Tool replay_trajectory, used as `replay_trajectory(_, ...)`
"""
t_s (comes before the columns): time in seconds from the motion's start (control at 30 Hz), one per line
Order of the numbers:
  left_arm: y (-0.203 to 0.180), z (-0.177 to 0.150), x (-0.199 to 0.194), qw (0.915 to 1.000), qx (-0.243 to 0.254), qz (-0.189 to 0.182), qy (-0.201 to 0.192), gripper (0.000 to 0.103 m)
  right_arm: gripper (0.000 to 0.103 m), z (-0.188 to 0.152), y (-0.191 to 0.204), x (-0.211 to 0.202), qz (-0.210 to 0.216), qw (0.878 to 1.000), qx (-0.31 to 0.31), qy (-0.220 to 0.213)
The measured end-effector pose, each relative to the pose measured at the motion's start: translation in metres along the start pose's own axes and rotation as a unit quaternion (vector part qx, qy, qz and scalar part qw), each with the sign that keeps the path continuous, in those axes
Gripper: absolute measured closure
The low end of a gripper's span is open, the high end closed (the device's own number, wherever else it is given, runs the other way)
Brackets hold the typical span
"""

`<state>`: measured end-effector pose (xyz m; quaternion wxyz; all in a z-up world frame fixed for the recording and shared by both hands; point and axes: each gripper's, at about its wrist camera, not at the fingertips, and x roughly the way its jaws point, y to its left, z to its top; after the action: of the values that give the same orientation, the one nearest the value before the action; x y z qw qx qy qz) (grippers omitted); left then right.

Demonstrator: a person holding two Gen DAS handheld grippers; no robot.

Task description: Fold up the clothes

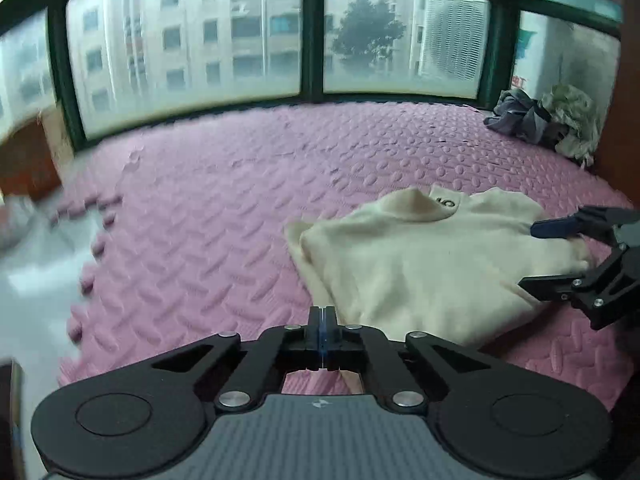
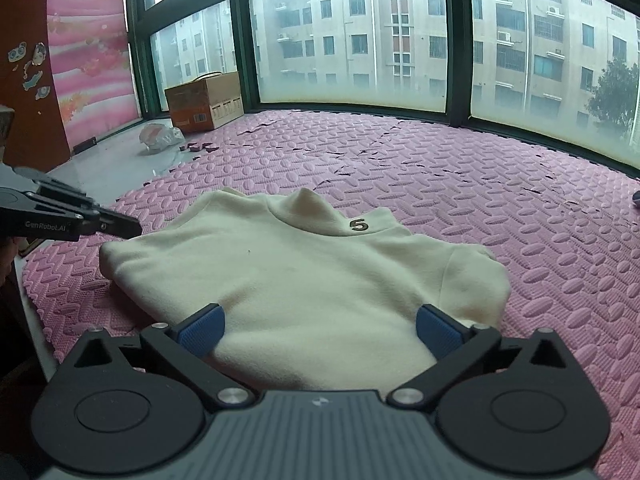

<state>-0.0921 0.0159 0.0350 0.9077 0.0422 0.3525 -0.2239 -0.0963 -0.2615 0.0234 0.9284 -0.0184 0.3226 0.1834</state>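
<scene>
A cream sweater (image 2: pixel 304 280) with a "5" on its collar (image 2: pixel 359 225) is lying folded on the pink foam floor mat (image 2: pixel 520 208), sleeves tucked under. The right hand-held gripper (image 2: pixel 318 330) is hovering over the sweater's near edge with its jaws spread wide, released; the blue pads (image 2: pixel 204 330) are sitting to either side of the fabric without pinching it. The left hand-held gripper (image 1: pixel 324 332) is clenched fully, its two fingers pressed together with nothing between them, and it is pointing at the mat just beside the sweater's near left corner (image 1: pixel 316 280).

The left wrist view is showing the right hand-held gripper (image 1: pixel 560 252) from the side at the sweater's right end, plus a heap of crumpled clothes (image 1: pixel 548 120) in the far corner by the window. The right wrist view is showing a cardboard box (image 2: pixel 204 100), a clear plastic bag (image 2: pixel 160 138) on bare floor, and the left hand-held gripper (image 2: pixel 120 224) close to the sweater's left shoulder.
</scene>
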Motion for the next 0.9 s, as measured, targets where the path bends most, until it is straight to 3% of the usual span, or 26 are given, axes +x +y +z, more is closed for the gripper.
replay_trajectory(0.07,0.01,0.001,-0.006,0.9985,-0.04,-0.037,-0.007,0.102,0.0,0.0,0.0,0.0,0.0,1.0,0.0,0.0)
replay_trajectory(0.17,0.017,0.003,-0.01,0.9958,-0.065,-0.063,-0.013,0.101,0.0,0.0,0.0,0.001,0.001,1.0,-0.001,-0.001)
replay_trajectory(0.33,0.012,0.003,0.004,0.9964,-0.066,-0.051,0.01,0.1,0.0,-0.001,0.001,0.001,0.0,1.0,0.0,-0.003)
replay_trajectory(0.53,0.008,0.002,0.008,0.9945,-0.078,-0.069,0.016,0.099,0.0,-0.002,0.0,0.001,0.002,1.0,0.0,-0.004)
replay_trajectory(0.67,0.011,0.002,0.008,0.9941,-0.089,-0.06,0.017,0.079,0.0,-0.002,0.0,0.001,0.002,1.0,0.001,-0.005)
replay_trajectory(0.77,0.015,0.002,0.008,0.9915,-0.105,-0.075,0.015,0.078,0.0,-0.003,0.0,0.001,0.003,1.0,0.001,-0.006)
replay_trajectory(0.9,0.01,0.003,0.011,0.9933,-0.09,-0.071,0.015,0.08,0.0,-0.003,-0.001,0.001,0.003,1.0,0.002,-0.007)
